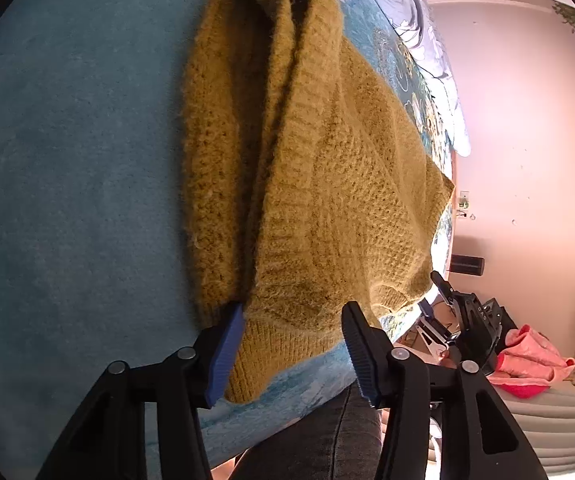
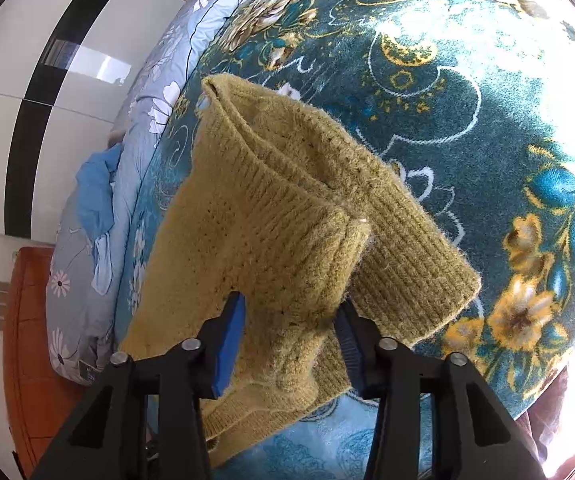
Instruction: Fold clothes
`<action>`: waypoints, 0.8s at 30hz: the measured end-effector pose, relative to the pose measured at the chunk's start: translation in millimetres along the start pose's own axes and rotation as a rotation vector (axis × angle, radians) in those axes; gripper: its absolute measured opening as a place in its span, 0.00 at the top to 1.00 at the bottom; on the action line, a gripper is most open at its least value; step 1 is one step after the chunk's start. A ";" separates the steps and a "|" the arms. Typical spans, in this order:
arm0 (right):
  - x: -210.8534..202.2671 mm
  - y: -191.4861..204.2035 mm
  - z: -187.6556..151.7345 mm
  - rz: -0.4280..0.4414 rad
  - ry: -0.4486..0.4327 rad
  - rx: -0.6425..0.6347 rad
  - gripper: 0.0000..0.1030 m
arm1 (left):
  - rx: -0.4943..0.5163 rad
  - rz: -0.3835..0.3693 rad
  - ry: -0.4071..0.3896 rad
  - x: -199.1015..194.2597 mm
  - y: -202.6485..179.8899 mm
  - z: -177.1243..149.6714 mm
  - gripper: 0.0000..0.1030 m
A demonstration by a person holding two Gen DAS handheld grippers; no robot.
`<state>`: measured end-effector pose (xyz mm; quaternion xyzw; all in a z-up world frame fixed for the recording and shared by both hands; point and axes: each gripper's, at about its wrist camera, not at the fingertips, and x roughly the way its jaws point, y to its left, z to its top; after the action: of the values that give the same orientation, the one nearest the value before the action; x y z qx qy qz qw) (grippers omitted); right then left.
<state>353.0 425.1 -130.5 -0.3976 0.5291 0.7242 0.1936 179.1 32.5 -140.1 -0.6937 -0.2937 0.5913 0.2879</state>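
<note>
Black arms and blue pads of the left hand-held gripper (image 1: 293, 344) fill the bottom of the left wrist view. The hem of a mustard-yellow knitted sweater (image 1: 307, 184) lies between its pads: the left pad sits against the knit, while the right one seems to stand just off it, so a firm grip cannot be confirmed. The sweater lies on a bed, on a teal blanket (image 1: 67, 160), with its long folded part running away from the camera.

In the right wrist view, the right hand-held gripper (image 2: 287, 344) stands at a moderate width with a bunched fold of the same sweater (image 2: 271, 240) between its pads, which look to press on it from both sides. A ribbed cuff (image 2: 419, 264) lies to the right on the blanket's floral pattern (image 2: 487, 140). Beyond, a pale floral quilt (image 2: 135, 152) edges the bed, and a pink garment (image 1: 531, 356) lies at the right in the left wrist view.
</note>
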 end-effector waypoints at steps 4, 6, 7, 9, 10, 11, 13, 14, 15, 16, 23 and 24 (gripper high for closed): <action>-2.2 11.9 2.7 -0.019 0.020 -0.049 0.85 | 0.011 0.010 -0.020 -2.1 -3.7 0.0 0.76; -8.4 18.6 3.2 -0.026 0.008 -0.095 0.86 | 0.029 0.011 -0.023 -4.5 -8.6 -1.5 0.89; -12.5 20.1 3.3 -0.025 -0.002 -0.110 0.87 | 0.047 0.015 -0.017 -4.4 -11.4 -2.3 0.99; -16.8 19.0 3.6 -0.039 -0.011 -0.128 0.87 | 0.083 0.040 -0.001 0.3 -17.2 -6.5 0.99; -15.6 15.7 3.2 -0.056 -0.003 -0.134 0.87 | 0.090 0.052 0.012 4.2 -17.0 -7.8 0.99; -12.1 11.0 2.4 -0.080 0.012 -0.136 0.87 | 0.085 0.067 0.027 9.2 -14.5 -8.2 0.99; -3.6 -0.2 0.0 -0.115 0.040 -0.119 0.87 | 0.054 0.071 0.052 18.1 -9.1 -7.3 0.99; 0.0 -5.6 -1.2 -0.122 0.049 -0.105 0.87 | 0.042 0.057 0.056 19.6 -7.6 -7.1 0.99; 1.7 -9.2 -2.1 -0.120 0.048 -0.093 0.87 | 0.034 0.051 0.050 19.2 -7.3 -6.8 0.99; 3.1 -12.0 -2.5 -0.117 0.048 -0.080 0.87 | 0.028 0.044 0.047 18.3 -7.2 -6.2 0.99; 8.6 -16.7 -0.9 -0.114 0.064 -0.067 0.87 | -0.045 0.003 0.056 9.6 2.2 -7.3 0.62; 8.6 -17.7 -1.0 -0.109 0.065 -0.064 0.87 | -0.056 0.000 0.040 6.2 3.7 -8.6 0.55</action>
<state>360.6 429.5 -148.2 -0.4554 0.4890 0.7159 0.2026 188.6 34.3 -145.8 -0.7134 -0.3041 0.5687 0.2741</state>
